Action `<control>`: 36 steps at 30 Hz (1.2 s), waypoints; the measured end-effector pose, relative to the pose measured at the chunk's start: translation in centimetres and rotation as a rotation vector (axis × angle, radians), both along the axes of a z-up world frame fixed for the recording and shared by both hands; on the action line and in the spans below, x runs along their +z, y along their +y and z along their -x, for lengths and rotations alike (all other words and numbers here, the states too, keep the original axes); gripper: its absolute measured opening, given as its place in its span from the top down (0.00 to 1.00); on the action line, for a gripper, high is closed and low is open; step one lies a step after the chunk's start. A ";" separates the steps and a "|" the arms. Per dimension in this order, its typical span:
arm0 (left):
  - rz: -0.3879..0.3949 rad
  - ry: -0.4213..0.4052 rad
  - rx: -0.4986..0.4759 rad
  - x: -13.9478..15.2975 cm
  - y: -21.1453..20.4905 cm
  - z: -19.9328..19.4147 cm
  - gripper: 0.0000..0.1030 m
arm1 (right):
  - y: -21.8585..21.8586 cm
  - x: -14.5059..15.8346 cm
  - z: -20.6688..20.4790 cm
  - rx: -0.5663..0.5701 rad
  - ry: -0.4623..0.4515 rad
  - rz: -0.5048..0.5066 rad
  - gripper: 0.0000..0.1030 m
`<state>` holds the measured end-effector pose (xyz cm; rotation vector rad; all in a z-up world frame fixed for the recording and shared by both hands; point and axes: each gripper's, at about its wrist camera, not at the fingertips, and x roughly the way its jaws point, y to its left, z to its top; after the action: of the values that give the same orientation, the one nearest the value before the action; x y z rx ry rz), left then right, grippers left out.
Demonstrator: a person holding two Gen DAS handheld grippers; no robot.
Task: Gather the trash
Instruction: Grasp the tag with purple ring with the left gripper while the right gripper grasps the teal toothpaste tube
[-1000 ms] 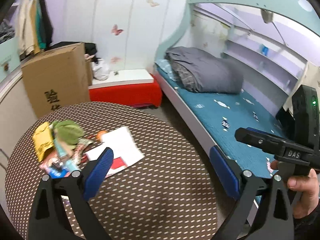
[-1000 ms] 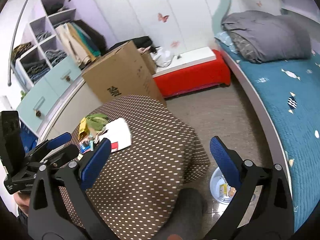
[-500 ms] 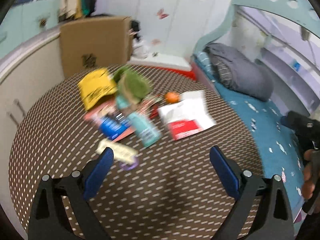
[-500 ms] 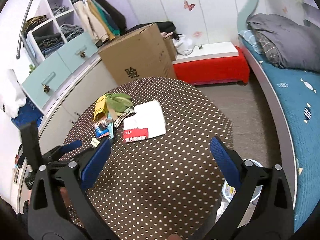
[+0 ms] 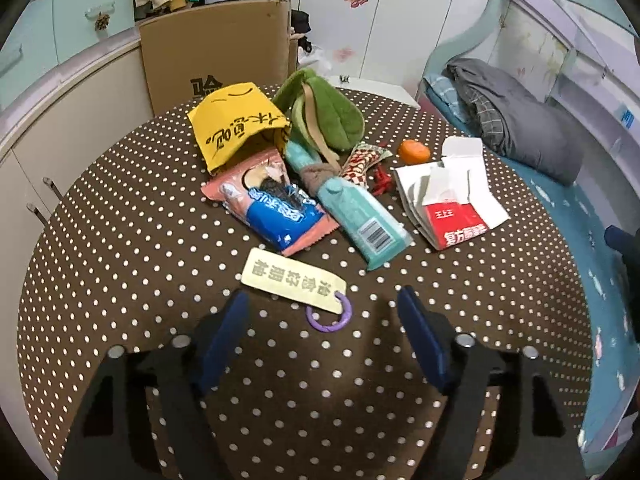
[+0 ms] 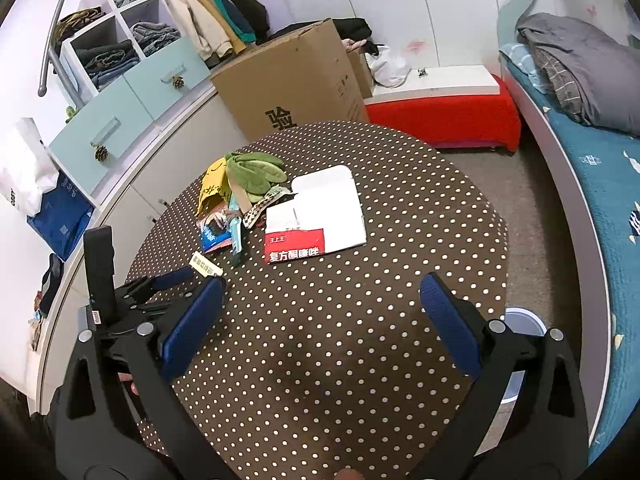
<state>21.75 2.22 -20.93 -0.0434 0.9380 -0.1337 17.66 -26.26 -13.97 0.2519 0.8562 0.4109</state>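
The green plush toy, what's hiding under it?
Under the green plush toy I can see a corner of the yellow bag and the top of the teal bottle. Anything beneath its middle is covered.

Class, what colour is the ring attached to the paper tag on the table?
Purple; the ring on the tag shows best in the left wrist view.

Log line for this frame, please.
phase: approach | left gripper: closing, nothing between fingers, over cream tag | right gripper: open, empty | trash on table
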 end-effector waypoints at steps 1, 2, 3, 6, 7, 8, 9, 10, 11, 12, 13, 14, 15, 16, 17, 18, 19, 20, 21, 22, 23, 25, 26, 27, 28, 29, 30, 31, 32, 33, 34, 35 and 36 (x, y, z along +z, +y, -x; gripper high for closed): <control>-0.014 -0.002 -0.003 0.1 -0.1 0.0 0.37 | 0.2 -0.1 0.0 0.002 0.002 -0.001 0.06; -0.032 -0.008 -0.008 0.1 -0.2 0.0 0.42 | 0.4 -0.3 -0.1 0.004 0.006 0.000 0.06; -0.039 -0.012 -0.013 0.2 -0.3 -0.1 0.57 | 0.5 -0.4 -0.2 0.006 0.010 0.001 0.06; -0.024 -0.012 -0.048 0.3 -0.1 0.1 0.79 | 1.2 -0.7 -0.4 0.021 0.015 -0.002 0.06; -0.017 -0.013 -0.057 0.4 0.1 0.3 0.79 | 1.5 -0.7 -0.5 0.027 0.016 -0.001 0.06; -0.021 -0.019 -0.067 0.3 0.2 0.7 0.79 | 2.0 -0.8 -0.6 0.039 0.019 0.001 0.06; -0.023 -0.025 -0.073 0.3 0.4 1.0 0.79 | 2.4 -0.8 -0.7 0.050 0.020 0.004 0.06; -0.020 -0.030 -0.077 0.3 0.6 1.5 0.79 | 3.1 -1.0 -0.8 0.066 0.022 0.008 0.06; -0.013 -0.033 -0.082 0.3 0.9 1.9 0.79 | 3.6 -1.2 -1.0 0.074 0.025 0.012 0.06; -0.010 -0.034 -0.080 0.3 1.3 2.4 0.79 | 4.2 -1.4 -1.2 0.084 0.031 0.018 0.06; -0.007 -0.034 -0.071 0.3 1.8 2.7 0.79 | 4.8 -1.5 -1.5 0.092 0.035 0.019 0.06; -0.001 -0.033 -0.059 0.4 2.3 2.8 0.79 | 5.6 -1.8 -1.8 0.107 0.040 0.019 0.06; 0.006 -0.034 -0.048 0.4 2.8 3.0 0.79 | 6.4 -1.9 -2.2 0.123 0.043 0.023 0.06; 0.014 -0.035 -0.035 0.4 3.3 3.3 0.79 | 7.1 -2.0 -2.4 0.136 0.044 0.027 0.06; 0.023 -0.039 -0.015 0.6 4.1 3.6 0.79 | 8.4 -2.1 -2.9 0.164 0.044 0.032 0.06; 0.027 -0.042 -0.004 0.6 4.5 3.7 0.79 | 9.1 -2.1 -3.2 0.184 0.041 0.034 0.06; 0.031 -0.046 0.010 0.7 4.9 3.8 0.79 | 9.8 -2.1 -3.5 0.199 0.035 0.038 0.06; 0.035 -0.050 0.027 0.8 5.5 4.0 0.79 | 11.0 -2.1 -4.1 0.221 0.022 0.052 0.08; 0.040 -0.053 0.040 0.8 6.0 3.9 0.79 | 11.8 -2.1 -4.4 0.233 0.014 0.063 0.15; 0.043 -0.056 0.056 0.8 6.5 4.0 0.79 | 12.7 -2.2 -5.0 0.244 0.009 0.078 0.20; 0.048 -0.058 0.078 0.7 7.1 4.2 0.79 | 13.3 -2.3 -5.5 0.251 0.009 0.087 0.31; 0.061 -0.057 0.107 0.6 8.1 4.3 0.79 | 14.8 -2.6 -6.7 0.269 0.003 0.110 0.42; 0.067 -0.056 0.117 0.5 8.4 4.3 0.79 | 15.4 -2.7 -7.1 0.275 -0.002 0.122 0.47; 0.080 -0.055 0.127 0.5 8.7 4.4 0.79 | 16.0 -2.8 -7.5 0.282 -0.005 0.130 0.50; 0.088 -0.060 0.136 0.6 9.0 4.6 0.79 | 16.5 -2.9 -7.9 0.291 -0.010 0.133 0.50; 0.090 -0.066 0.145 0.7 9.2 4.7 0.79 | 17.3 -2.9 -8.4 0.306 -0.021 0.141 0.53; 0.094 -0.069 0.148 0.7 9.4 4.8 0.79 | 17.8 -2.9 -8.6 0.314 -0.028 0.149 0.56; 0.100 -0.069 0.150 0.7 9.4 4.8 0.79 | 18.3 -3.0 -9.0 0.321 -0.036 0.162 0.56; 0.106 -0.071 0.153 0.7 9.5 4.9 0.79 | 19.0 -3.2 -9.5 0.328 -0.041 0.184 0.57; 0.111 -0.071 0.153 0.7 9.6 4.8 0.79 | 19.3 -3.3 -9.8 0.332 -0.040 0.192 0.61; 0.116 -0.070 0.154 0.7 9.6 4.8 0.79 | 19.7 -3.6 -10.2 0.337 -0.035 0.202 0.63; 0.124 -0.068 0.156 0.7 9.7 4.8 0.79 | 20.2 -4.0 -10.6 0.337 -0.024 0.222 0.65; 0.130 -0.067 0.158 0.7 9.8 4.8 0.79 | 20.4 -4.2 -10.8 0.333 -0.025 0.240 0.67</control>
<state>16.94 12.03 -20.22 -0.2315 0.8548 -0.0499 28.51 -5.82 -18.19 -0.1207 0.9159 0.6136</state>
